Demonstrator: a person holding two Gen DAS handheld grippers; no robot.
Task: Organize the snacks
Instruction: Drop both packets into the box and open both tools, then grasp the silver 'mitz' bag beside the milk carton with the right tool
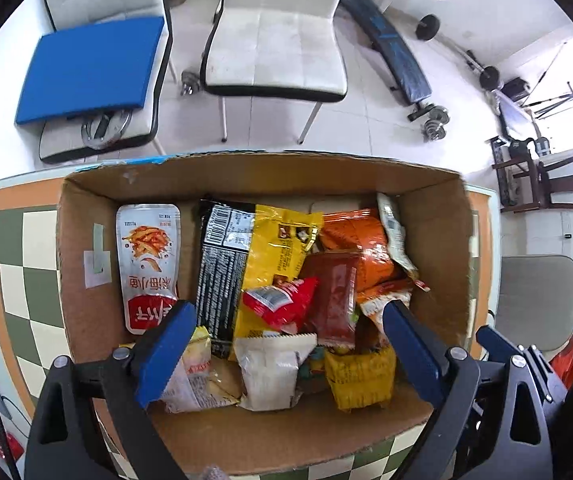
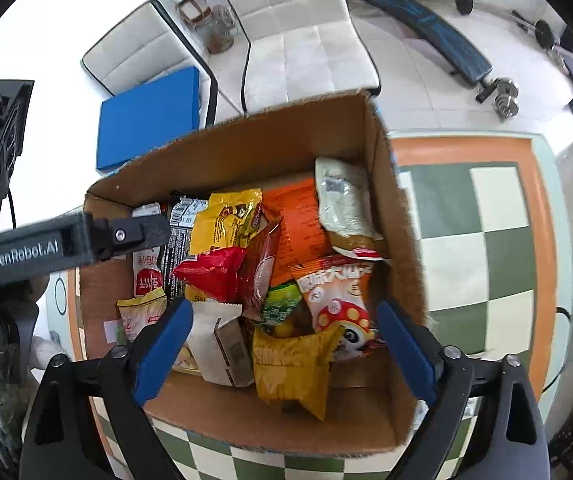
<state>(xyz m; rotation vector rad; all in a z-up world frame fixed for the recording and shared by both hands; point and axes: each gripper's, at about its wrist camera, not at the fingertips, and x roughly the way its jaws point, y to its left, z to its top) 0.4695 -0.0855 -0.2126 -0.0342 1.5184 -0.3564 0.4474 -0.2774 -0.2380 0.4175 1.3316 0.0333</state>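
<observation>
An open cardboard box (image 1: pixel 86 300) (image 2: pixel 390 216) on the checkered table holds several snack packets. In the left wrist view a white pouch with red label (image 1: pixel 147 264) lies flat at the left, a black and yellow bag (image 1: pixel 246 256) in the middle, a red packet (image 1: pixel 282 300), orange bags (image 1: pixel 366 248), a white packet (image 1: pixel 274 368) and a small yellow packet (image 1: pixel 360 372) near the front. My left gripper (image 1: pixel 286 328) is open and empty above them. My right gripper (image 2: pixel 284 320) is open and empty over the white packet (image 2: pixel 222 344) and the yellow packet (image 2: pixel 294 364).
The green and cream checkered table (image 2: pixel 486 248) has an orange border. Two white chairs (image 1: pixel 278 40) stand behind it, one with a blue pad (image 1: pixel 94 68). A weight bench and dumbbells (image 1: pixel 398 60) are on the floor. The left gripper's arm (image 2: pixel 66 244) crosses the right wrist view.
</observation>
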